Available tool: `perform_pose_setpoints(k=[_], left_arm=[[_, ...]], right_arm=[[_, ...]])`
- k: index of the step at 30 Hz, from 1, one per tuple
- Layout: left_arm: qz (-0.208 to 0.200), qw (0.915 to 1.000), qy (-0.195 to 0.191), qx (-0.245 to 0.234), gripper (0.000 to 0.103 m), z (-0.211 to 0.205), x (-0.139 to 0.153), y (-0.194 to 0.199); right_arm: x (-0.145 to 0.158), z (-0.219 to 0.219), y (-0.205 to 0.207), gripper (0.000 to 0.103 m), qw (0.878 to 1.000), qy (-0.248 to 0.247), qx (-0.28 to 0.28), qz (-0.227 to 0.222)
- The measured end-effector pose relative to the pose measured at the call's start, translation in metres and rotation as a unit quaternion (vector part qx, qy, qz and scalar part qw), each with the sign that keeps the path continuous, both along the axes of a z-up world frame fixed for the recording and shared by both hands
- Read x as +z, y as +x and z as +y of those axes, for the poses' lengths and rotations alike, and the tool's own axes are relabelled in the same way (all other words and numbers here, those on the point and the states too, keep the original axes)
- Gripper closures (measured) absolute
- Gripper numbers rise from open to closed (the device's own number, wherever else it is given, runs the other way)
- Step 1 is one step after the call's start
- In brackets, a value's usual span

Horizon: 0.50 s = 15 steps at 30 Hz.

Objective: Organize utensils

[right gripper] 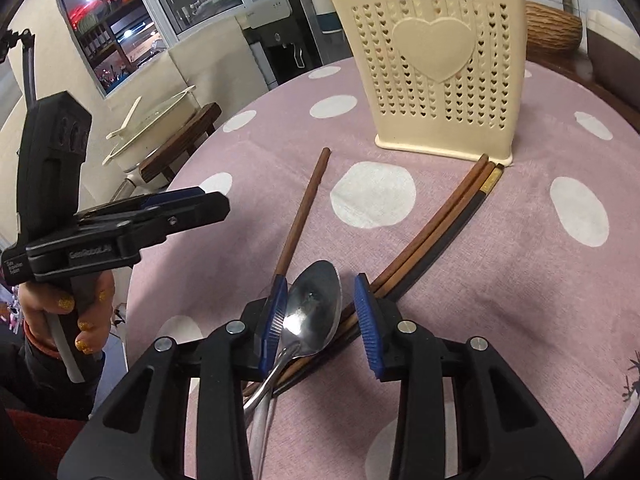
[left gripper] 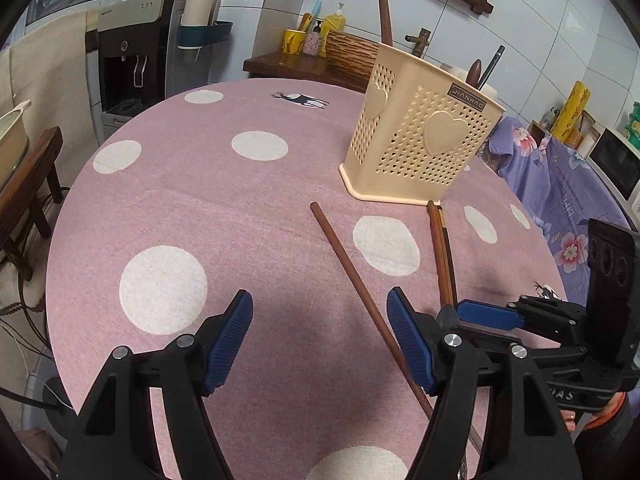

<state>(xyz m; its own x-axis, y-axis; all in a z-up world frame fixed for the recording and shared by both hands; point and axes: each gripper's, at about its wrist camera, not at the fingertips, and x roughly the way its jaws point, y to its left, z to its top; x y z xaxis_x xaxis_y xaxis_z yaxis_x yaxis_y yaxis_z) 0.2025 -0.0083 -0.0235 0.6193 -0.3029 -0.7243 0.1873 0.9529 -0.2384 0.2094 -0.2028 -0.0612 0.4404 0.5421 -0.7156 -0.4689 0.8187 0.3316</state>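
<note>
A cream perforated utensil holder [left gripper: 420,132] [right gripper: 436,60] stands on the pink dotted tablecloth and holds a few utensils. A single brown chopstick [left gripper: 348,268] [right gripper: 300,216] lies loose. A bundle of brown and black chopsticks [left gripper: 442,256] [right gripper: 432,228] lies beside the holder's base. A metal spoon [right gripper: 312,308] lies over the bundle. My right gripper [right gripper: 320,320] is open, jaws on either side of the spoon bowl, left pad against it. My left gripper [left gripper: 320,336] is open and empty above the cloth, left of the single chopstick.
The round table [left gripper: 168,208] ends close on the left and right. A wooden stool with a cream pot [right gripper: 160,136] stands beside it. A water dispenser [left gripper: 136,48] and a side shelf with bottles [left gripper: 316,40] stand behind. A flowered purple cloth [left gripper: 560,200] lies to the right.
</note>
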Motion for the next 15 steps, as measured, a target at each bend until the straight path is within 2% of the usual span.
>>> perform_pose_setpoints(k=[6,9,11,15], left_arm=[[0.008,0.9999,-0.001,0.006,0.035,0.001,-0.004,0.005],[0.012,0.9999,0.000,0.007,0.035,-0.001,-0.006,0.009],[0.019,0.9998,-0.001,0.007,0.035,-0.003,-0.008,0.012],[0.024,0.9996,0.011,0.001,0.040,-0.013,-0.009,0.021]], right_arm=[[-0.010,-0.001,0.010,0.089,0.999,0.023,0.025,0.029],[-0.011,-0.005,0.010,0.096,0.998,0.043,0.029,0.037],[-0.006,-0.009,0.006,0.100,0.997,0.056,0.028,0.036],[0.004,-0.013,-0.002,0.101,0.998,0.061,0.020,0.019]])
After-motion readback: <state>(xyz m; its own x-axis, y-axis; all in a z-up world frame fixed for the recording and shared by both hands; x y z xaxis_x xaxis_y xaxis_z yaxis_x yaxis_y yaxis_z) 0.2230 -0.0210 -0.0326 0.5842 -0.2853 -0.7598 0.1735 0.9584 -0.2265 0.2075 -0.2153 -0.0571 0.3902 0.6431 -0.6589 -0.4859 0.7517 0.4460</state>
